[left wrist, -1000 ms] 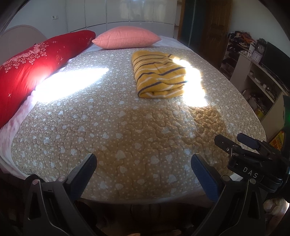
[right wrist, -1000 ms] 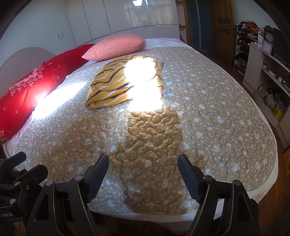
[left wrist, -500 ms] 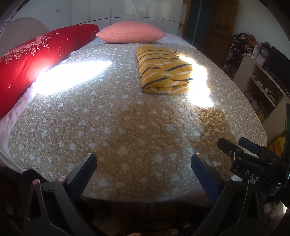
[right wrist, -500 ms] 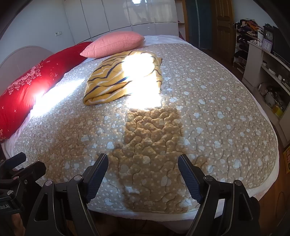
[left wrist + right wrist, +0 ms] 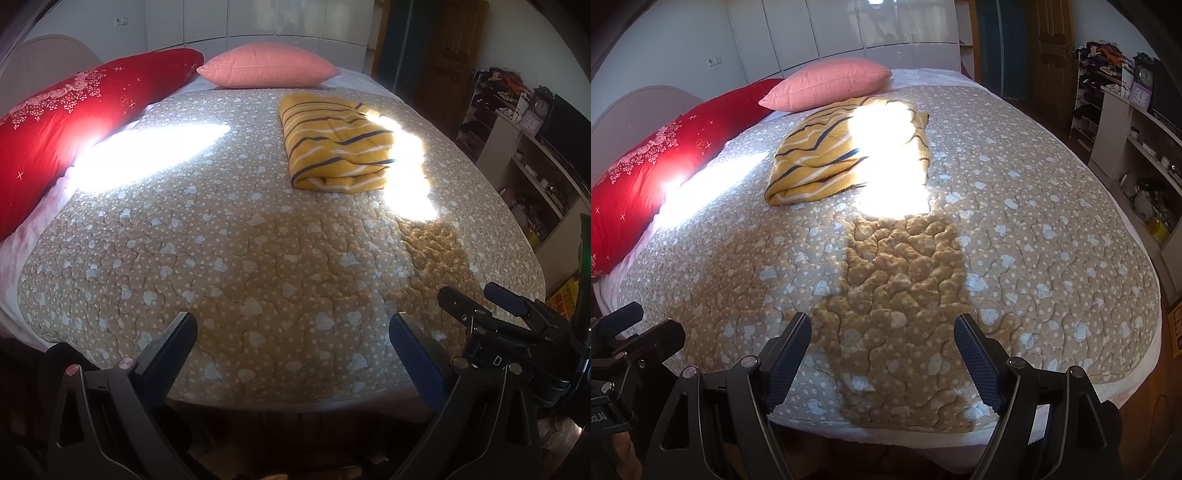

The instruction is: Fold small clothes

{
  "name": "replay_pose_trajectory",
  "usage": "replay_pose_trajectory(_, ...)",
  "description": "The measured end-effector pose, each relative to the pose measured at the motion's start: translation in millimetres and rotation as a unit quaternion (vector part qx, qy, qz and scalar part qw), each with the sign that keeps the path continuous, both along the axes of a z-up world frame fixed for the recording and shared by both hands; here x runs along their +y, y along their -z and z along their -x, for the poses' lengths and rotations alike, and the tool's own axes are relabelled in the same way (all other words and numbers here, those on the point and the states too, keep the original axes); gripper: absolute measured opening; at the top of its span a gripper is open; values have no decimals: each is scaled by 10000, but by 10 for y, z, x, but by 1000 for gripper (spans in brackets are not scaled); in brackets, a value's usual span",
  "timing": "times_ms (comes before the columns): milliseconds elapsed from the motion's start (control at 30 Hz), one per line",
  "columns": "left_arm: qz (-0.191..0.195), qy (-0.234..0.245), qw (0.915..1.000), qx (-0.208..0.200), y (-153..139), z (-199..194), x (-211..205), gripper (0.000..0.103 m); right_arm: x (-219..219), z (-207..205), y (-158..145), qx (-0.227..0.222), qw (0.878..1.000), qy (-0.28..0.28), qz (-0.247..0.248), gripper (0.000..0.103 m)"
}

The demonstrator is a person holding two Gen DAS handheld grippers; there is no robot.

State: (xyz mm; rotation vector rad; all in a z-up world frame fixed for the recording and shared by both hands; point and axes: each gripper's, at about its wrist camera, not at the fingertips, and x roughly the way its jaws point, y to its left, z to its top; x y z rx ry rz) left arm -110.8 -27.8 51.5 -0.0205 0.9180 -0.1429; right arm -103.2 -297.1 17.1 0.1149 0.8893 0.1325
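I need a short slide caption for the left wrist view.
Open left gripper hovers over a quilted bed; folded yellow striped garment lies beyond.

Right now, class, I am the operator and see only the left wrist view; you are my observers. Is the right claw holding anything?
Observer: No. The right claw is wide open, with only the quilt showing between its fingers.
Operator: Does the striped garment end where the glare starts?
Observer: No. In the right wrist view the striped garment extends under the sun patch, as far as a dark-trimmed edge.
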Motion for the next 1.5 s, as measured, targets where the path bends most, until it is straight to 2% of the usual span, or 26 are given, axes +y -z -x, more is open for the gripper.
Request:
replay_pose_trajectory(800, 96, -20, 9998, 184, 93, -34, 27, 103, 23, -3, 36, 31, 10000, -45, 46, 84)
replay_pose_trajectory(1100, 359, -17, 9992, 201, 98, -53, 113, 103, -3, 3, -18, -87, 9999, 58, 137, 84)
replay_pose_trajectory(1300, 765, 11, 9967, 275, 49, -91, 193, 103, 12, 1, -84, -164, 9996, 19, 236, 84)
replay_pose_trajectory(1500, 498, 6, 9988, 39, -38, -37, 171, 103, 59, -12, -158, -216, 9993, -41, 313, 85)
